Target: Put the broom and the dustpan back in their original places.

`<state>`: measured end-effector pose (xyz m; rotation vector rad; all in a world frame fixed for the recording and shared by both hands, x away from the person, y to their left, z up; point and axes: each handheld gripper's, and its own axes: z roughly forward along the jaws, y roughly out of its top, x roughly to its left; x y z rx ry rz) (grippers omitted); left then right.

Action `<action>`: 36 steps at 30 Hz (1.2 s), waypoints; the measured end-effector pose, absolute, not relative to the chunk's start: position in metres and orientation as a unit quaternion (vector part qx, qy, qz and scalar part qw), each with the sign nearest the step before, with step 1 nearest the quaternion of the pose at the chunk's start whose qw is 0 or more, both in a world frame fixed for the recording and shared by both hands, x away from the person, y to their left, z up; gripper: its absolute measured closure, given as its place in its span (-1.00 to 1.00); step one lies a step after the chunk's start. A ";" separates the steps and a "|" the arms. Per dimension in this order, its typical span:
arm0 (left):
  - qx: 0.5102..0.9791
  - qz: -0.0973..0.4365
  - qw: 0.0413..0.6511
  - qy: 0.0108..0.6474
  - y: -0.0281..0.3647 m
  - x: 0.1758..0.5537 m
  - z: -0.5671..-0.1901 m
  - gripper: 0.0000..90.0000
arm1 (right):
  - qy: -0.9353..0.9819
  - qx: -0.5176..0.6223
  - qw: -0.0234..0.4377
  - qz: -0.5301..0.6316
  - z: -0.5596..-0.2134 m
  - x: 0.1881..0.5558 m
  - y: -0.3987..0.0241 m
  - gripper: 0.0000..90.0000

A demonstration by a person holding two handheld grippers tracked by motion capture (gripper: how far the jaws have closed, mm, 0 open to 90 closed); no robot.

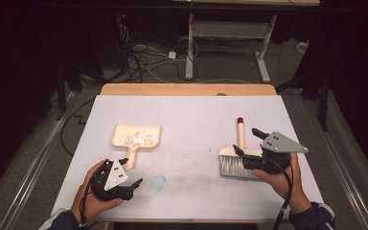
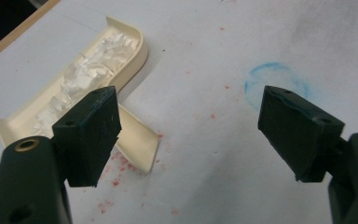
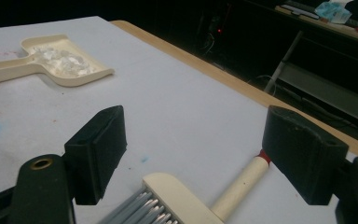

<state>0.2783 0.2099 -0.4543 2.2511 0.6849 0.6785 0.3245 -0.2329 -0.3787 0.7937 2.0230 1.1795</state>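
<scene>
apparently both claws (image 1: 132,173) (image 1: 248,141) open, empty

A dim room: grey floor (image 1: 311,120) with tangled cables (image 1: 143,60) beneath a white-legged desk (image 1: 190,48).

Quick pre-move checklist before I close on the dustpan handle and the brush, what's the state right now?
1. Left gripper open: ok.
2. Dustpan handle between the left jaws: not ok, it lies by one jaw, off-centre.
3. White scraps sit inside the dustpan: ok.
4. Right gripper open: ok.
5. Brush between the right jaws, ungripped, lying flat on the table: ok.
6. Blue ring mark is only a stain, not an obstacle: ok.
</scene>
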 end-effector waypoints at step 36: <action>0.870 0.257 0.333 0.256 0.207 0.278 -0.457 -0.55 | 0.798 0.253 0.345 0.424 -0.419 0.297 -0.238 -0.49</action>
